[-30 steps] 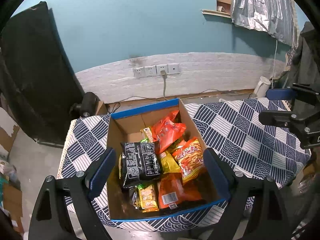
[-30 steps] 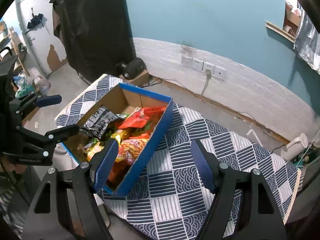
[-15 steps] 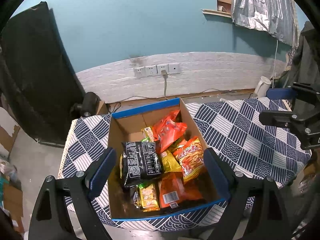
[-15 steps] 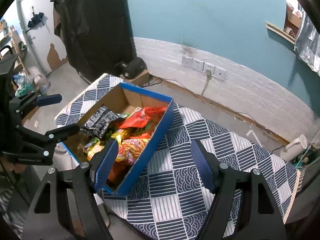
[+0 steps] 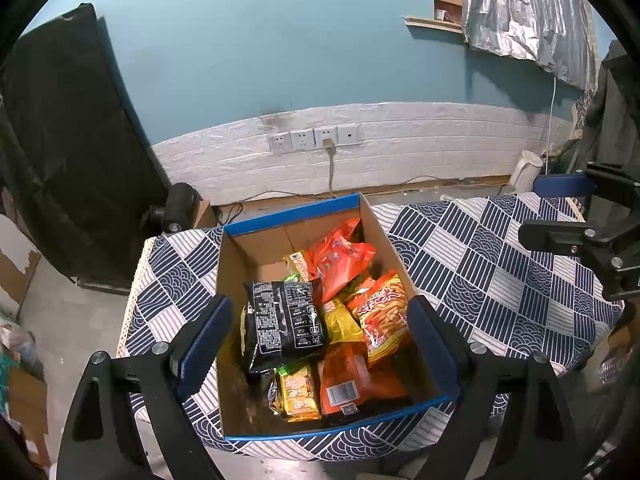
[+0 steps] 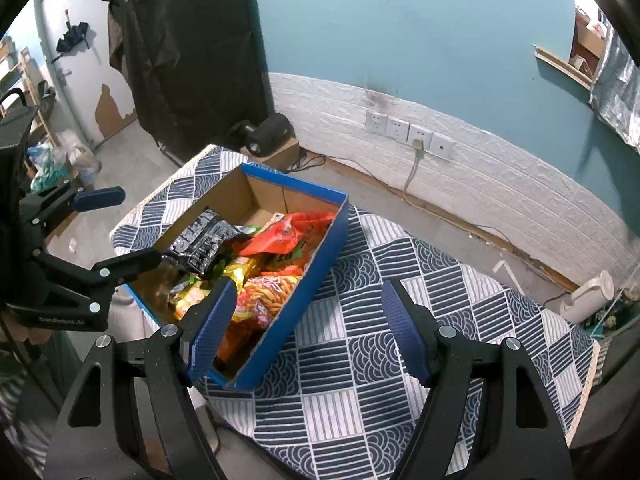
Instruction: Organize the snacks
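A blue-edged cardboard box (image 5: 304, 212) full of snack packets is sitting on a table under a navy-and-white patterned cloth (image 5: 480, 264). In the left wrist view the left gripper (image 5: 316, 340) is hanging over the box with its jaws spread wide and nothing between the pads; a black packet (image 5: 286, 320) is lying at about 10 o'clock from that midpoint, an orange stick-snack bag (image 5: 382, 312) at 2 o'clock. The right gripper (image 6: 308, 328) is likewise gaping and empty, pointing steeply down at the cloth, with the box at its 10 o'clock. Each gripper is appearing side-on in the other's view.
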Demonstrator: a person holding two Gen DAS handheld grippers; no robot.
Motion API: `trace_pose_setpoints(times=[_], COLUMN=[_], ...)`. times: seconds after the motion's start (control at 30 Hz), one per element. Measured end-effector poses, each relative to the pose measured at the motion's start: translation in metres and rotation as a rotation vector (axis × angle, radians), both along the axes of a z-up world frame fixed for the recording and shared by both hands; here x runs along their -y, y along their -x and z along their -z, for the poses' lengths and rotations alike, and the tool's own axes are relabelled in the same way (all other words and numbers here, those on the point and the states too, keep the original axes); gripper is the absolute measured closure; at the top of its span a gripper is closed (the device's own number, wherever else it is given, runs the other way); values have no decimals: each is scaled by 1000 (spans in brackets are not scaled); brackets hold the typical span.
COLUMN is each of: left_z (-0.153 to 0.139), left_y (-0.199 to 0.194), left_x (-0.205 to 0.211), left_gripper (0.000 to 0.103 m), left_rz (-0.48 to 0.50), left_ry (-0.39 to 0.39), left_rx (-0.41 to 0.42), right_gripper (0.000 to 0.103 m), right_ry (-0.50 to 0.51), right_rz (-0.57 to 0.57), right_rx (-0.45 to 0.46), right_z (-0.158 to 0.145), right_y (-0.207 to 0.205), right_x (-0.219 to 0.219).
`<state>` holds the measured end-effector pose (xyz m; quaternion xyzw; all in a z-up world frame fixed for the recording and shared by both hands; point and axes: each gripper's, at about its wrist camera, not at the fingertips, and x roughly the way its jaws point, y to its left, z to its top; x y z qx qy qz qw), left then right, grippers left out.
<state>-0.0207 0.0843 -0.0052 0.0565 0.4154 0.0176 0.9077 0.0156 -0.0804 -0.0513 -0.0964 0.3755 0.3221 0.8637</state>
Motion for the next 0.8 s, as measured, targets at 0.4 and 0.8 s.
trace_pose_setpoints(times=[0.4,0.8], left_z=[1,2], left_y=[-2,-2], left_x=[-7,-7], left_gripper=[13,13], left_rz=[-40,-36], left_ry=[8,17], left_rx=[-19,-30], right_gripper=[29,29], right_ry=[12,16], right_rz=[-11,-11], right_rx=[-1,3], right_z=[2,2], right_y=[1,1], right_x=[-1,-2])
